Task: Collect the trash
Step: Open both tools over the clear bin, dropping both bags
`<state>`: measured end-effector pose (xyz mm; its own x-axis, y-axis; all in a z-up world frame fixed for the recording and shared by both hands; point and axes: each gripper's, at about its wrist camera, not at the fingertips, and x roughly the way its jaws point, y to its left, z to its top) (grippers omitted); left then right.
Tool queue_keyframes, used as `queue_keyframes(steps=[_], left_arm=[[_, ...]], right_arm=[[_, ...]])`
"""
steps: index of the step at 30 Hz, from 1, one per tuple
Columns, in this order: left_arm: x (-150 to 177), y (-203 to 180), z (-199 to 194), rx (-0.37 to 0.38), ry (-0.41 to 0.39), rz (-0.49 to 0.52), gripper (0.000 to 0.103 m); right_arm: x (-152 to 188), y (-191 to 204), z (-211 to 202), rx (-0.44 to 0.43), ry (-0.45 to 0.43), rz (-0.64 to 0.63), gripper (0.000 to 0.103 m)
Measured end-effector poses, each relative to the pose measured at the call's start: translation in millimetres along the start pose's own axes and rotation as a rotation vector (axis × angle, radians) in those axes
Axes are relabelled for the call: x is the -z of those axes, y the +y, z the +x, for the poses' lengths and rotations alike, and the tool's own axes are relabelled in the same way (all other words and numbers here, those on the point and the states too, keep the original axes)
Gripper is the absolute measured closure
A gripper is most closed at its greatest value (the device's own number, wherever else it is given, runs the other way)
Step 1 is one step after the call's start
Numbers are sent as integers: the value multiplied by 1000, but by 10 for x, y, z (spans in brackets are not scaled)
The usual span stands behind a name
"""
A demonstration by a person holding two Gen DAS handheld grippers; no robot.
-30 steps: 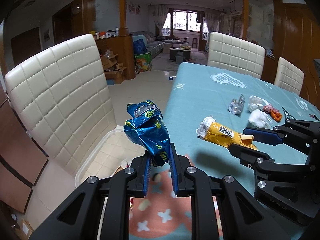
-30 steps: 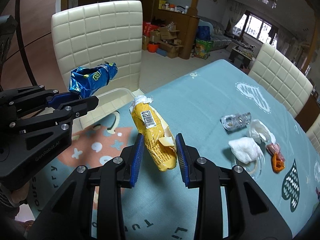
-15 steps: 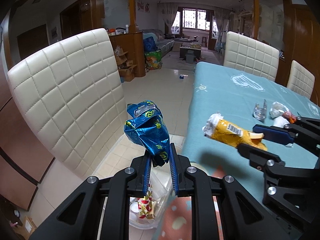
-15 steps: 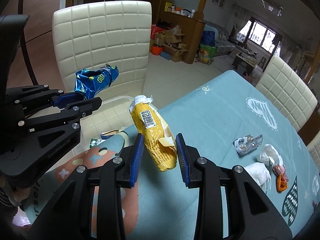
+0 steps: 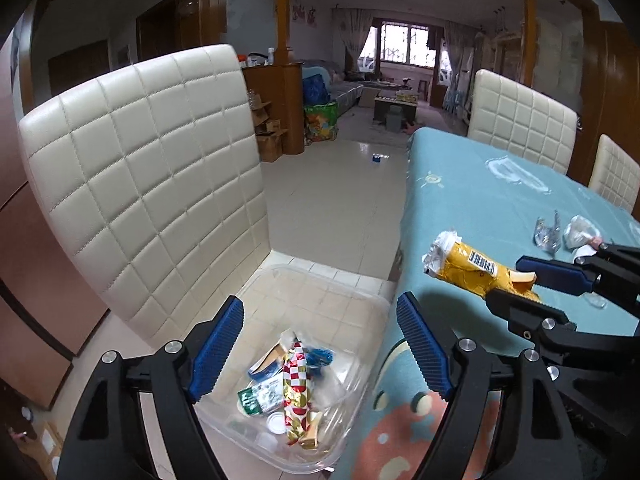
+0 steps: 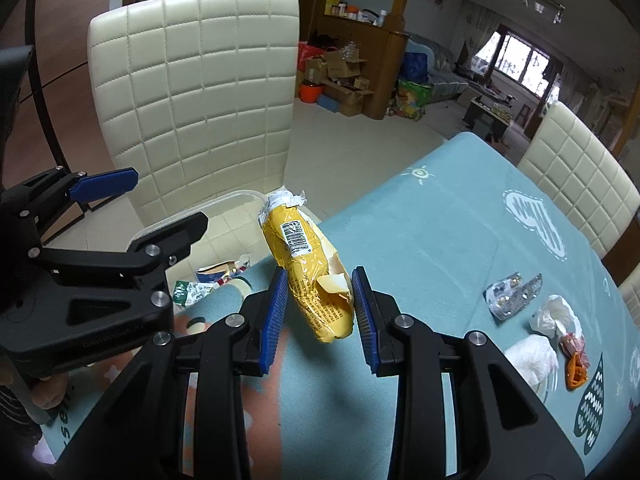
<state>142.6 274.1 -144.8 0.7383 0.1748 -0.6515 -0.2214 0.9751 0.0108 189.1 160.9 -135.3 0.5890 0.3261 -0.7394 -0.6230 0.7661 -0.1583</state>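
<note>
Fingers of the left gripper (image 5: 320, 346) have just been spreading and now stand wide apart with nothing between them, poised over a clear plastic bin (image 5: 360, 364) that sits on the floor tiles between a cream quilted chair (image 5: 148, 184) and the edge of the teal-clothed surface (image 5: 480, 200). Down in the bin lie several wrappers: a red-and-white checked one (image 5: 296, 396), a crumpled blue one (image 5: 320, 356) and a green-and-silver one (image 5: 258, 394).

The right gripper (image 6: 320, 312) has its blue fingers clenched on the lower end of a yellow snack bag (image 6: 308, 272), which sticks up and away from it, its torn white top pointing toward the bin; the bag hangs in the air over the near edge of the surface.

Farther along the surface, well apart from both grippers, lie a silvery blister pack (image 6: 514, 292), crumpled white tissue (image 6: 532, 356), a clear wrapper (image 6: 554, 316) and a small orange scrap (image 6: 576, 372).
</note>
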Motion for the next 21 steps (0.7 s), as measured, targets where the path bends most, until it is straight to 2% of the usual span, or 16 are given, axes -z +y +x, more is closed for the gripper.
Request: queue_keyframes(steps=[14,17,19,21], left_arm=[[112,361,-69,-55,16,-75,26],[120,381,-79,-59,17,-77,26],[120,388,-79,-66,17,-77,26],[119,391,-80,-65,18,-78,26]], right_arm=[[-141,255,35,-50,-31,-52,62],[-156,279,26,-47,-40,-57,56],[-154,266,-8,-17,-61,-49,40],[-142,236,-23,-9,-69,-42,40]])
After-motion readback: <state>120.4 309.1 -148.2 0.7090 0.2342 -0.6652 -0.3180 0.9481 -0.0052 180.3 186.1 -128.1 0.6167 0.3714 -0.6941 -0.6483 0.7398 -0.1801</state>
